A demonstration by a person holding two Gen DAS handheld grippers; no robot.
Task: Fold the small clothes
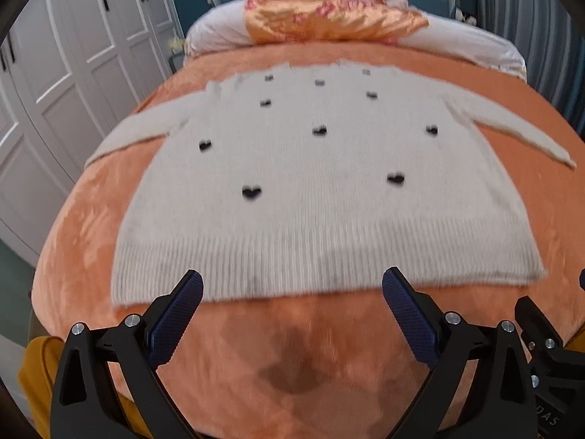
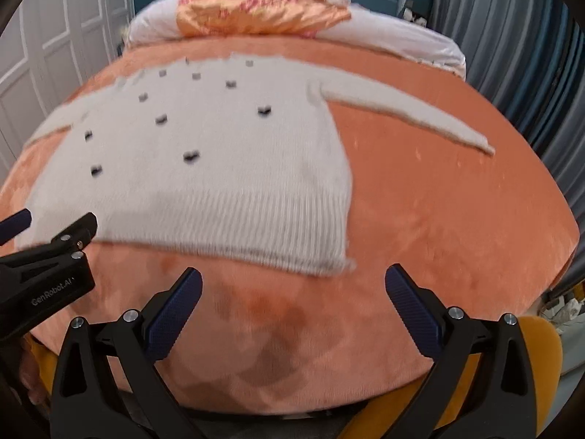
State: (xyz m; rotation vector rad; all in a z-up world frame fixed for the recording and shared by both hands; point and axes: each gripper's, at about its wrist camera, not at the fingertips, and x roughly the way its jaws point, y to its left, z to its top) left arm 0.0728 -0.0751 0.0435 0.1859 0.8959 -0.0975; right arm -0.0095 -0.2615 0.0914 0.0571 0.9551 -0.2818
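— So, where's the sweater [image 1: 321, 197]?
— Flat on the orange blanket [image 1: 541, 226], face up, both sleeves spread wide, ribbed hem nearest the cameras, neckline toward the pillows [image 1: 329, 18].
— And the left gripper [image 1: 292, 292]?
— Spread wide apart, empty, fingertips hanging just over the hem's edge.
— The right gripper [image 2: 292, 285]?
— Also splayed and holding nothing, hovering off the sweater's hem corner, above bare blanket. Both views are motion-blurred.
— Anything beyond the sweater?
— White wardrobe doors [image 1: 73, 73] to its left.
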